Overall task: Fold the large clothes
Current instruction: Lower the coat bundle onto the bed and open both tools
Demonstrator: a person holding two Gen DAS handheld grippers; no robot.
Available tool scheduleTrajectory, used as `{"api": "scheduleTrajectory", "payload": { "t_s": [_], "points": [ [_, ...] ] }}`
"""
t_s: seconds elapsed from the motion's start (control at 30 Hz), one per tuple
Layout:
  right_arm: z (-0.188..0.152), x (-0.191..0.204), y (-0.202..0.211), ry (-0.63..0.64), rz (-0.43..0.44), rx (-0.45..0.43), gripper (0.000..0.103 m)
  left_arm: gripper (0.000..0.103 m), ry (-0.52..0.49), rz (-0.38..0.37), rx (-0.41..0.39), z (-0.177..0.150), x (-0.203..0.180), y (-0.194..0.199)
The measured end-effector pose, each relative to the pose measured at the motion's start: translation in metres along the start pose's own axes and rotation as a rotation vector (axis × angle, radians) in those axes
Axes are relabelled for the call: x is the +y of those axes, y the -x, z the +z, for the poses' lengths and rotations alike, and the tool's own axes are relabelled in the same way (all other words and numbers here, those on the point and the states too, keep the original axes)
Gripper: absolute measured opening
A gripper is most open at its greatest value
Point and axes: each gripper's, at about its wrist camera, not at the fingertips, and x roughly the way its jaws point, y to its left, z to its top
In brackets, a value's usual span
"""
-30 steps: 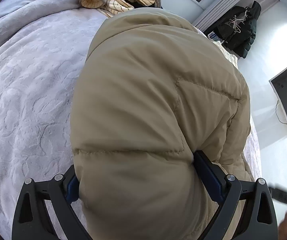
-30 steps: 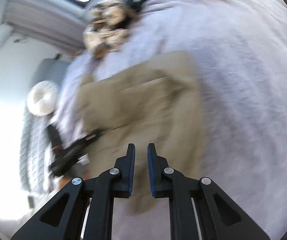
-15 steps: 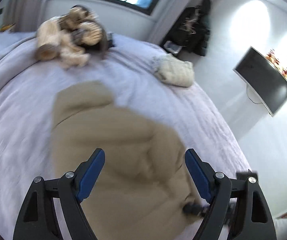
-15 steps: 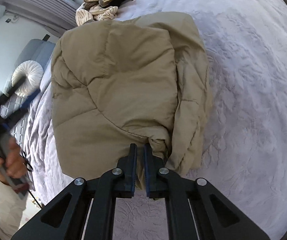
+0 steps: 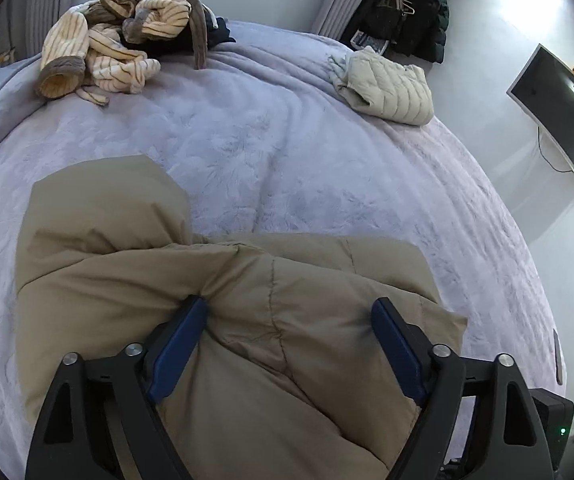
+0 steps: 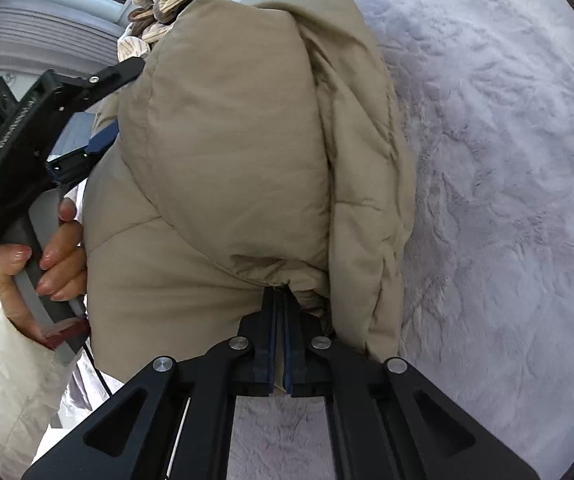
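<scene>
A tan puffer jacket (image 5: 247,312) lies folded in a thick bundle on the lilac bed cover (image 5: 287,152). My left gripper (image 5: 289,312) is open, its blue pads on either side of the bundle's near edge. In the right wrist view the jacket (image 6: 227,140) bulges up in front of the camera. My right gripper (image 6: 280,300) is shut on the jacket's lower edge. The left gripper (image 6: 99,116) shows there at the jacket's left side, held by a hand.
A striped cream and brown garment pile (image 5: 123,32) lies at the bed's far left. A folded cream quilted jacket (image 5: 387,84) lies at the far right. A wall screen (image 5: 563,116) and hanging dark coats (image 5: 411,4) are beyond the bed.
My left gripper lifted away from the jacket and came back down, open, around its near edge. My right gripper closed in on the jacket's lower edge and now pinches it.
</scene>
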Motion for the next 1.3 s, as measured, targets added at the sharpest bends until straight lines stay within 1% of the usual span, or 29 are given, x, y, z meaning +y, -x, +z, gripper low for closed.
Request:
{"api": "scheduleTrajectory", "payload": {
  "t_s": [0.1,0.23,0.6,0.7,0.73,0.83,0.97,1.07,1.3],
  "points": [
    [0.003,-0.004,-0.003,-0.003,0.008,0.000,0.000,0.086,-0.022,0.027,0.005,-0.006,-0.001,-0.009],
    [0.005,-0.008,-0.004,-0.014,0.020,0.007,0.000,0.086,-0.031,0.033,0.006,-0.008,-0.001,-0.012],
    [0.007,-0.011,0.001,-0.071,0.040,0.019,0.000,0.086,-0.045,0.064,0.010,-0.008,-0.008,-0.003],
    [0.007,-0.008,0.005,-0.069,0.031,0.022,0.001,0.086,-0.036,0.068,-0.003,-0.005,-0.010,0.010],
    [0.006,-0.006,0.008,-0.064,0.030,0.021,0.004,0.086,-0.028,0.064,-0.009,-0.004,-0.010,0.017],
    [0.006,0.002,0.014,-0.051,0.019,0.020,0.005,0.086,0.014,0.045,-0.024,-0.003,-0.006,0.036],
    [0.005,0.010,0.023,-0.039,0.022,0.020,0.006,0.086,0.056,0.049,-0.018,-0.008,0.002,0.060],
    [0.005,0.016,0.030,-0.027,0.027,0.020,0.006,0.086,0.057,0.069,-0.012,-0.019,0.007,0.078],
    [0.001,0.026,0.041,-0.015,0.027,0.018,0.006,0.086,0.077,0.098,-0.010,-0.057,0.018,0.119]
  ]
}}
